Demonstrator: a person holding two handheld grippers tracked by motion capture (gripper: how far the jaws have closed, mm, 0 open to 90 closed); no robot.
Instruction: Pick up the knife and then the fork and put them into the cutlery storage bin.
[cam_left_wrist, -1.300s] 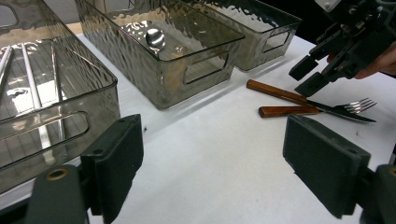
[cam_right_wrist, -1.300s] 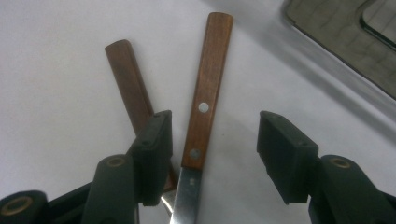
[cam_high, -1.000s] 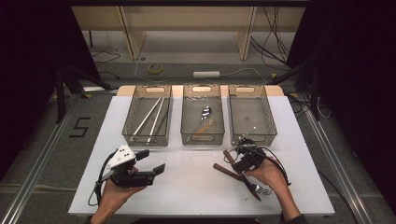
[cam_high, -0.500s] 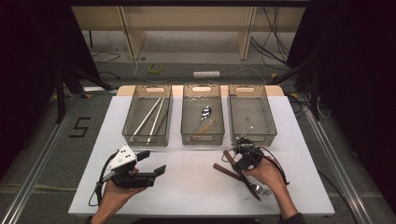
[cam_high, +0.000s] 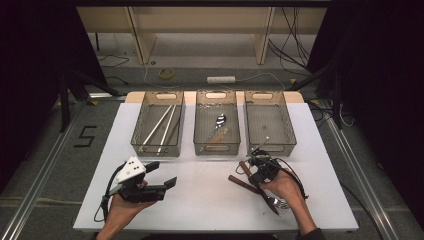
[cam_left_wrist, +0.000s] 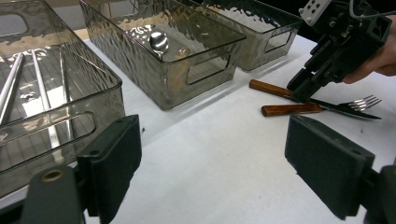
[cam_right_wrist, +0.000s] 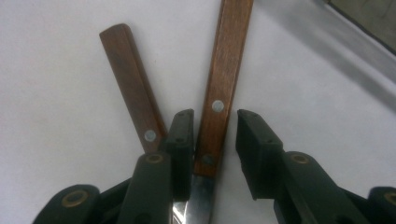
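The white table carries three clear bins at its twelve-o'clock edge: the left bin with metal chopsticks, the middle bin with a spoon, and the right bin, which looks nearly bare. At about five o'clock on the table lie two wooden-handled pieces side by side, a knife and a fork, the handles nearly touching and crossing near the metal. The right gripper stands over them with its jaws straddling the knife handle; they have just been closing, the left pad sits against the wood while a gap shows beside the right pad, so the knife is between them but not yet clamped. The left gripper waits at seven o'clock, jaws wide apart with nothing between them. The main risk I judge is the crowding: the left jaw is wedged between the two handles, so as it presses in it may shove the fork aside or drag it along on the lift. A second risk is the grip landing near the blade end of the handle, leaving the long wooden end to tip and swing. Finally, the smooth narrow handle may roll or slip if the pads close off-centre.
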